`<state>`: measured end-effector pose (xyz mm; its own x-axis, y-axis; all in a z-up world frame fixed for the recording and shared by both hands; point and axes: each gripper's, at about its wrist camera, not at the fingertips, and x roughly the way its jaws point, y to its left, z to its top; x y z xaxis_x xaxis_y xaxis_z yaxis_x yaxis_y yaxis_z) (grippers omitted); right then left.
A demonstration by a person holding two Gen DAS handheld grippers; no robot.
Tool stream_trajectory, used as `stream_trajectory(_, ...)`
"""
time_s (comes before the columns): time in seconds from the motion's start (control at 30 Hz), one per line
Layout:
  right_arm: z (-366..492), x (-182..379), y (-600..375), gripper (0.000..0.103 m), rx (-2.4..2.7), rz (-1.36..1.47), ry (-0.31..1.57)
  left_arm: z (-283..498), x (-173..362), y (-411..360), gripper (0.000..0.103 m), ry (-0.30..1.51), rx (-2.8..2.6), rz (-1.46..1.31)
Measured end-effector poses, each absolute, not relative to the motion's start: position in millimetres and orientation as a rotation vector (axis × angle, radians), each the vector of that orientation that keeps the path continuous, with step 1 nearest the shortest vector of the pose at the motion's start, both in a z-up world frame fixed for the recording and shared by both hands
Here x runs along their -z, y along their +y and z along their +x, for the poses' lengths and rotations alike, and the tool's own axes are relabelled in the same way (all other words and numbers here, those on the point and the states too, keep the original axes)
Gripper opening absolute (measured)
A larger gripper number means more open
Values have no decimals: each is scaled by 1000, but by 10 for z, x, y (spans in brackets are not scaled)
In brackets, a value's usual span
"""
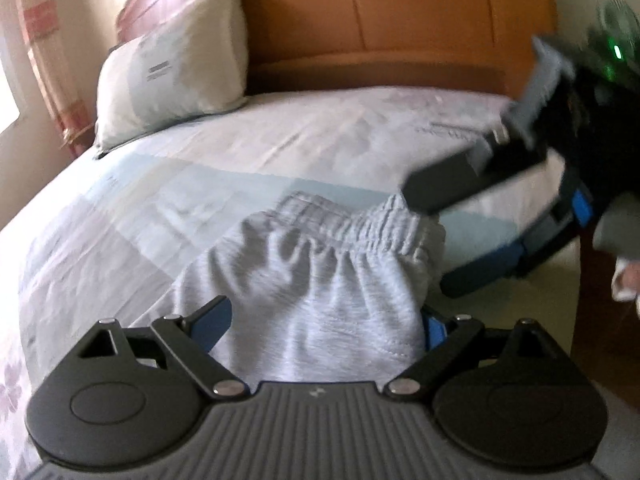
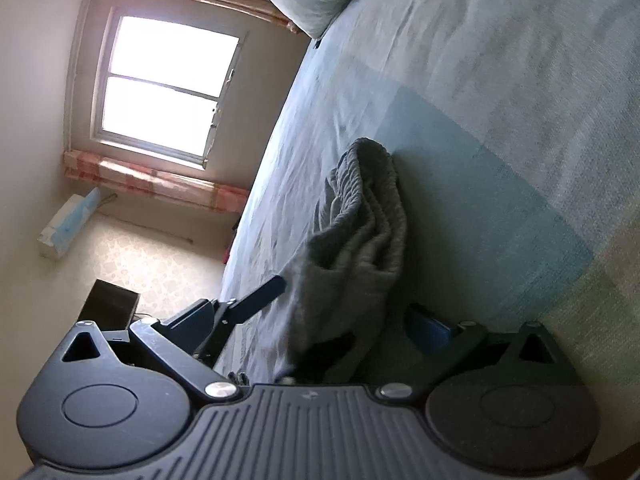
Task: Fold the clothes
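A light grey garment with a gathered elastic waistband [image 1: 320, 272] lies bunched on the bed. My left gripper [image 1: 324, 326] is open, and the cloth fills the gap between its blue-padded fingers and hides the tips. My right gripper [image 1: 426, 240] comes in from the right, also open. Its upper finger touches the right end of the waistband and its lower finger sits beside the cloth. In the right wrist view the garment [image 2: 360, 220] stands crumpled between the spread fingers of the right gripper [image 2: 352, 300].
The bed sheet [image 1: 200, 168] is pale with blue and grey patches. A pillow [image 1: 176, 68] leans on the brown headboard [image 1: 400, 20] at the back left. A hand [image 1: 628, 276] shows at the right edge. Beyond the bed are a window [image 2: 168, 84] and a dark box [image 2: 108, 304] on the floor.
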<state>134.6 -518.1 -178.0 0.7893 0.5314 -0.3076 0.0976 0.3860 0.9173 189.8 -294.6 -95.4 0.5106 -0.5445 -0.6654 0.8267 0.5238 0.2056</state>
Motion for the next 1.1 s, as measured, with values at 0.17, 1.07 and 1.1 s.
stream_trajectory(0.17, 1578, 1678, -4929, 103, -300, 1099, 651, 2048, 849, -2755, 93, 646, 880, 419)
stream_trajectory(1.07, 1791, 1815, -4633, 89, -163, 872, 573, 2237, 1016, -1063, 93, 858, 666, 208)
stream_trajectory(1.1, 1786, 1822, -4642, 85, -142, 881, 570, 2223, 1016, -1055, 93, 858, 664, 210)
